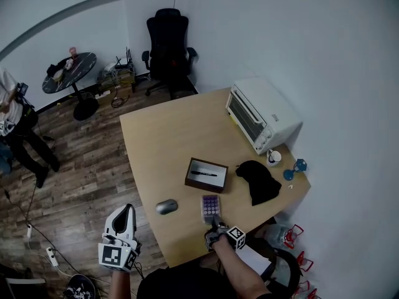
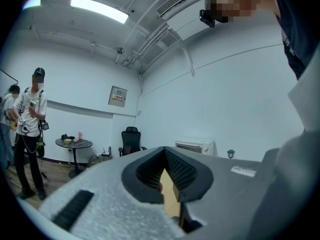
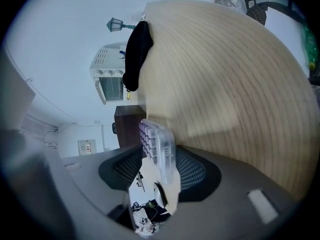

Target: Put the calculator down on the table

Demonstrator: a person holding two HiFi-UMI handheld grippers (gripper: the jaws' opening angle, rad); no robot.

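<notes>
**A:** What's the room like?

**B:** An office with pale walls and a wood-plank floor. A light wooden table (image 1: 168, 136) fills the middle of the head view, and a black office chair (image 1: 168, 42) stands beyond its far end. On the table, by the wall, is a white toaster oven (image 1: 259, 114). Nearer are a black cloth (image 1: 259, 180) and a dark shallow box (image 1: 206, 174) with a pen in it.

**A:** And the tools?

**B:** The left gripper (image 1: 126, 210) hangs off the table's near-left side, well apart from everything. Its tips are together and nothing is between them. The right gripper (image 1: 214, 222) is at the near edge with its jaws standing wide. There's a visible gap between one pad and what sits between them.

**A:** That's the calculator?

**B:** Yes. A grey mouse (image 1: 166, 206) lies to its left. The calculator (image 1: 210, 207) appears to lie flat on the table, just in front of the box. Its near end is between the spread jaws, close to the table's edge.

**A:** So the putting down looks done?

**B:** Nearly, I'd say. The hard part is leaving cleanly. One pad looks very close to the casing, so I'd hold the jaws wide and draw straight back along their own line, without rolling the wrist. A pad that catches could drag the calculator toward the edge.
</notes>
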